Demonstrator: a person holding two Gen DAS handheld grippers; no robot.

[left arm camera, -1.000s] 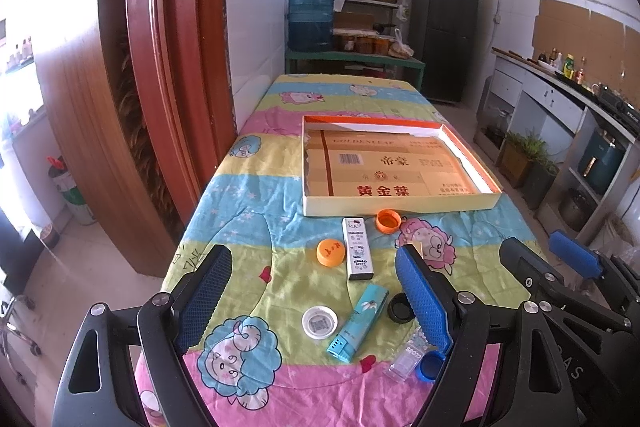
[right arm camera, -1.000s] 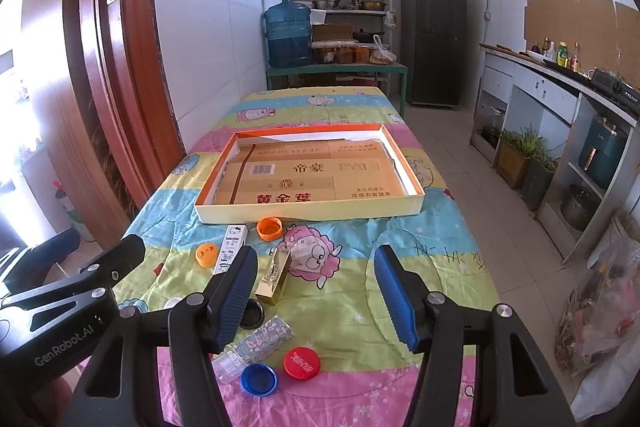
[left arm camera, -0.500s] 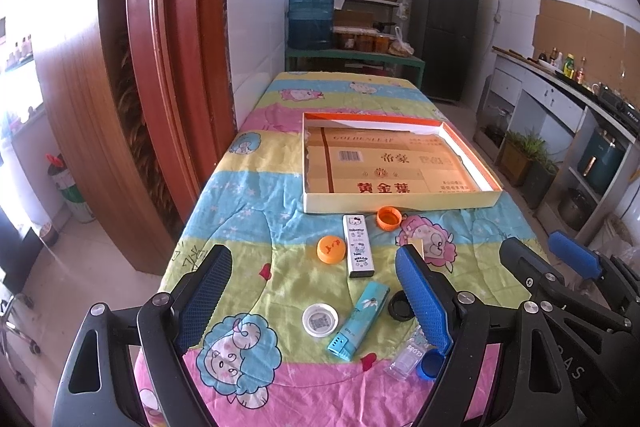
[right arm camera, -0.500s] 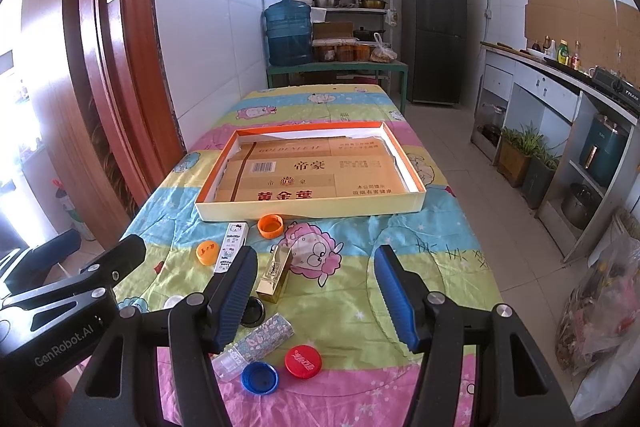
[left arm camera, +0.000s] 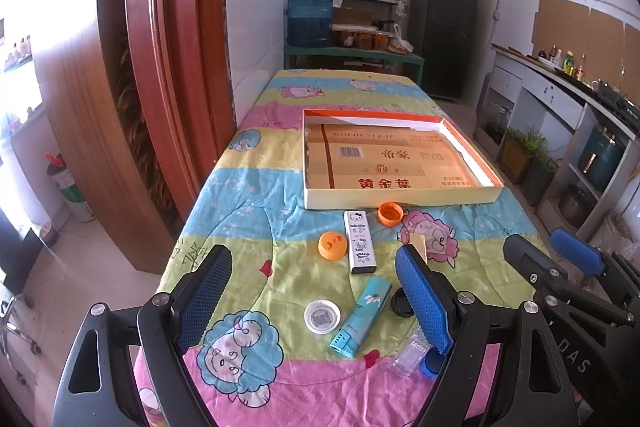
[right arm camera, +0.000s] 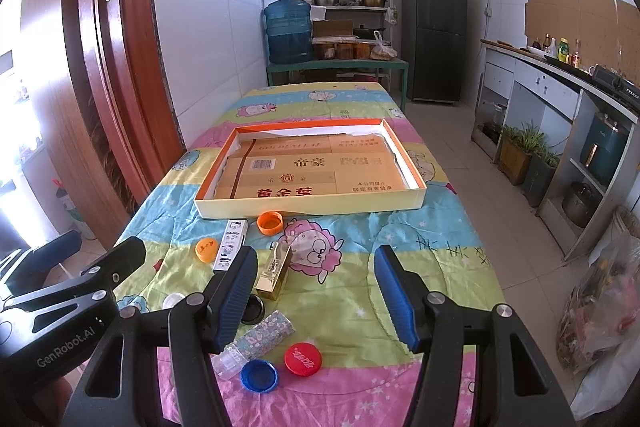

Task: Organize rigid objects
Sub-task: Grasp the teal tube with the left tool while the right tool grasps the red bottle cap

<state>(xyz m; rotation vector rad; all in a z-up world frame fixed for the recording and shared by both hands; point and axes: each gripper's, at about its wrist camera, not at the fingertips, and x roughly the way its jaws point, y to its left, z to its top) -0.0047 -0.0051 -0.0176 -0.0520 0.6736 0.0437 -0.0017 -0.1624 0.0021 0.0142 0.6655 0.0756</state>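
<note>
Right, I hold both claws wide and empty: left claw (left arm camera: 308,291), right claw (right arm camera: 316,291) | tray (right arm camera: 308,205) bare, nothing sorted | caps, lighters and gold box (right arm camera: 274,273) all loose on the surface (right arm camera: 400,267) near me | whole job left.

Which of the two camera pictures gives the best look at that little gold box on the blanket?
The right wrist view. There the gold box lies in plain sight beside the right hand-held gripper's left finger. In the left wrist view only a corner of it peeks out behind the left hand-held gripper's blue finger pad.
</note>
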